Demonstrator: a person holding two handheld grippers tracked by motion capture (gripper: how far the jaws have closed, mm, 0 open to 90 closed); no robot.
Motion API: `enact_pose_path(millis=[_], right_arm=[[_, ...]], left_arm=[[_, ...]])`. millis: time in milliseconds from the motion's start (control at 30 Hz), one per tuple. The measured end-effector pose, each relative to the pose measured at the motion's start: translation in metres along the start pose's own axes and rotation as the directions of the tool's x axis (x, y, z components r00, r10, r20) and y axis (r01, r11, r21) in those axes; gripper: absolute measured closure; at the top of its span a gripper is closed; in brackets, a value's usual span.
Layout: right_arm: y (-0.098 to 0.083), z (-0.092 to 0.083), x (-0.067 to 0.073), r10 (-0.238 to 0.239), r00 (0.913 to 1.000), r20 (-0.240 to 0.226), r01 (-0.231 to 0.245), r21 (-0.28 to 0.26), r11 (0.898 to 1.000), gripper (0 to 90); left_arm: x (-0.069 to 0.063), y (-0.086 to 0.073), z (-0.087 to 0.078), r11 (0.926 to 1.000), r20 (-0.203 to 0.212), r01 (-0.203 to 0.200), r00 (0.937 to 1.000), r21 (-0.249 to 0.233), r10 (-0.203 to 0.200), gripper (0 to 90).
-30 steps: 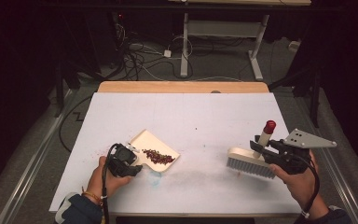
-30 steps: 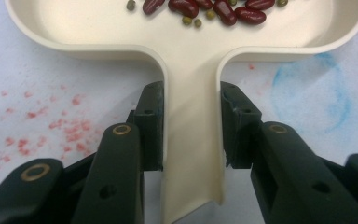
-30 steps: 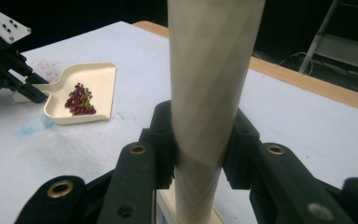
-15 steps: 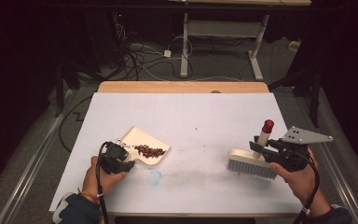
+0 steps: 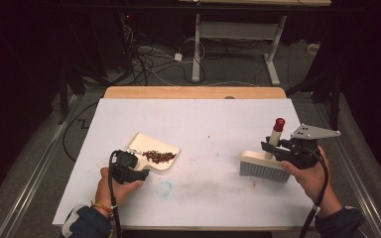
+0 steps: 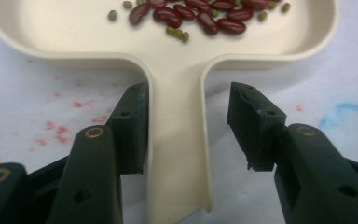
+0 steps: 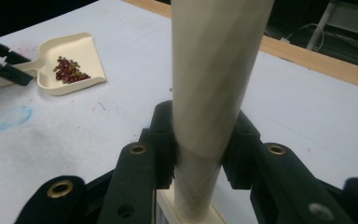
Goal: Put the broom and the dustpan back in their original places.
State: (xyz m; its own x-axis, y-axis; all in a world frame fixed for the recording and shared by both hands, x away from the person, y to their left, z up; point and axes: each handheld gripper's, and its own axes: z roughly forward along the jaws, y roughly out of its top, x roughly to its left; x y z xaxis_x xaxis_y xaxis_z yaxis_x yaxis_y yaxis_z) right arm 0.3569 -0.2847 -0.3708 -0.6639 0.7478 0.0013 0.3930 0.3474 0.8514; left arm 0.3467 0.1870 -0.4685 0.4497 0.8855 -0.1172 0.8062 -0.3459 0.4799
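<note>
On table | left gripper (image 6: 186,128) wide astride dustpan (image 5: 155,150) handle | right gripper (image 7: 198,142) clamps upright brush (image 5: 267,161) handle

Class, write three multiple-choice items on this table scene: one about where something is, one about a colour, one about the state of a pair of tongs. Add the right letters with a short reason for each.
1. Where do the beans lie?
A. in the dustpan
B. under the brush
C. on the floor

2. What colour is the cap on the brush handle?
A. blue
B. red
C. green

3. How do the left tongs stand at the dustpan handle?
A. shut tight on it
B. open, one jaw on each side of it
C. far away from it

Answers: 1 A, the beans sit inside the cream pan. 2 B, the handle's tip shows red in the high view. 3 B, the left gripper view shows a gap between the handle and one jaw.
</note>
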Motion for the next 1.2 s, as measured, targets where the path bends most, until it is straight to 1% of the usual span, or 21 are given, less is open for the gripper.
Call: enact_pose_path(millis=[67, 133, 233, 300, 333, 367, 433, 500, 533, 600, 667, 700, 733, 833, 900, 933, 1000, 1033, 1067, 1167, 1200], right_arm=[[0.003, 0.005, -0.004, 0.012, 0.9999, 0.009, -0.012, 0.002, 1.000, 69.3], [0.005, 0.011, -0.006, 0.019, 0.9997, 0.018, -0.019, 0.006, 1.000, 68.9], [0.009, 0.022, -0.013, 0.033, 0.9989, 0.035, -0.033, 0.012, 0.999, 67.9], [0.011, 0.031, -0.019, 0.055, 0.9973, 0.049, -0.056, 0.016, 0.998, 67.4], [0.012, 0.036, -0.023, 0.068, 0.9967, 0.044, -0.069, 0.019, 0.997, 67.2], [0.012, 0.041, -0.026, 0.078, 0.9959, 0.045, -0.079, 0.018, 0.997, 66.9], [0.013, 0.050, -0.034, 0.102, 0.9930, 0.059, -0.104, 0.031, 0.994, 66.5], [0.013, 0.060, -0.042, 0.131, 0.9889, 0.071, -0.134, 0.039, 0.990, 66.1], [0.013, 0.065, -0.045, 0.140, 0.9870, 0.079, -0.144, 0.048, 0.988, 65.8], [0.014, 0.074, -0.050, 0.151, 0.9844, 0.090, -0.157, 0.061, 0.986, 65.5], [0.014, 0.083, -0.053, 0.155, 0.9824, 0.104, -0.163, 0.078, 0.983, 65.0], [0.014, 0.087, -0.054, 0.157, 0.9807, 0.116, -0.168, 0.087, 0.982, 64.7], [0.014, 0.091, -0.055, 0.156, 0.9798, 0.125, -0.168, 0.096, 0.981, 64.6], [0.014, 0.101, -0.060, 0.160, 0.9772, 0.140, -0.178, 0.125, 0.976, 64.0], [0.014, 0.106, -0.063, 0.163, 0.9731, 0.163, -0.186, 0.138, 0.973, 63.2], [0.014, 0.107, -0.064, 0.160, 0.9722, 0.171, -0.185, 0.142, 0.972, 63.0], [0.013, 0.110, -0.066, 0.169, 0.9686, 0.182, -0.196, 0.144, 0.970, 62.6], [0.013, 0.111, -0.067, 0.169, 0.9675, 0.188, -0.197, 0.146, 0.969, 62.4], [0.012, 0.113, -0.067, 0.166, 0.9666, 0.196, -0.196, 0.148, 0.969, 62.2], [0.011, 0.115, -0.068, 0.160, 0.9626, 0.219, -0.195, 0.152, 0.969, 60.7], [0.011, 0.116, -0.068, 0.154, 0.9600, 0.234, -0.192, 0.151, 0.970, 58.1]], left_arm=[[-0.004, -0.002, -0.002, 1.0000, 0.008, -0.008, 0.9999, 0.001, 0.008, 45.1], [-0.007, -0.004, -0.004, 0.9999, 0.010, -0.017, 0.9998, -0.001, 0.017, 43.8], [-0.011, -0.007, -0.007, 0.9996, 0.032, -0.027, 0.9991, -0.006, 0.027, 42.5], [-0.015, -0.009, -0.008, 0.9986, 0.045, -0.053, 0.9976, -0.002, 0.053, 40.9], [-0.017, -0.010, -0.008, 0.9975, 0.053, -0.070, 0.9962, 0.003, 0.070, 40.7], [-0.018, -0.011, -0.008, 0.9968, 0.056, -0.080, 0.9953, 0.004, 0.079, 40.6], [-0.019, -0.013, -0.010, 0.9959, 0.055, -0.091, 0.9944, 0.002, 0.090, 40.2], [-0.017, -0.014, -0.013, 0.9954, 0.064, -0.095, 0.9933, -0.012, 0.096, 39.9], [-0.017, -0.015, -0.014, 0.9947, 0.062, -0.100, 0.9930, -0.023, 0.101, 39.8], [-0.017, -0.016, -0.017, 0.9916, 0.082, -0.125, 0.9885, -0.032, 0.127, 40.0], [-0.019, -0.018, -0.019, 0.9885, 0.080, -0.148, 0.9855, -0.031, 0.150, 39.2], [-0.020, -0.018, -0.020, 0.9858, 0.083, -0.164, 0.9825, -0.033, 0.167, 39.2], [-0.020, -0.019, -0.022, 0.9845, 0.092, -0.171, 0.9805, -0.037, 0.174, 39.2], [-0.020, -0.020, -0.024, 0.9844, 0.103, -0.170, 0.9793, -0.047, 0.174, 39.3], [-0.020, -0.021, -0.023, 0.9811, 0.120, -0.187, 0.9741, -0.051, 0.192, 39.0], [-0.020, -0.021, -0.022, 0.9803, 0.122, -0.190, 0.9732, -0.055, 0.195, 39.0], [-0.023, -0.020, -0.020, 0.9778, 0.107, -0.203, 0.9724, -0.054, 0.207, 39.2], [-0.024, -0.020, -0.020, 0.9753, 0.103, -0.216, 0.9701, -0.048, 0.220, 39.2], [-0.025, -0.019, -0.020, 0.9731, 0.099, -0.223, 0.9686, -0.056, 0.228, 39.1], [-0.027, -0.019, -0.024, 0.9641, 0.073, -0.250, 0.9638, -0.090, 0.256, 38.3], [-0.027, -0.018, -0.025, 0.9593, 0.061, -0.263, 0.9610, -0.104, 0.270, 35.8]])
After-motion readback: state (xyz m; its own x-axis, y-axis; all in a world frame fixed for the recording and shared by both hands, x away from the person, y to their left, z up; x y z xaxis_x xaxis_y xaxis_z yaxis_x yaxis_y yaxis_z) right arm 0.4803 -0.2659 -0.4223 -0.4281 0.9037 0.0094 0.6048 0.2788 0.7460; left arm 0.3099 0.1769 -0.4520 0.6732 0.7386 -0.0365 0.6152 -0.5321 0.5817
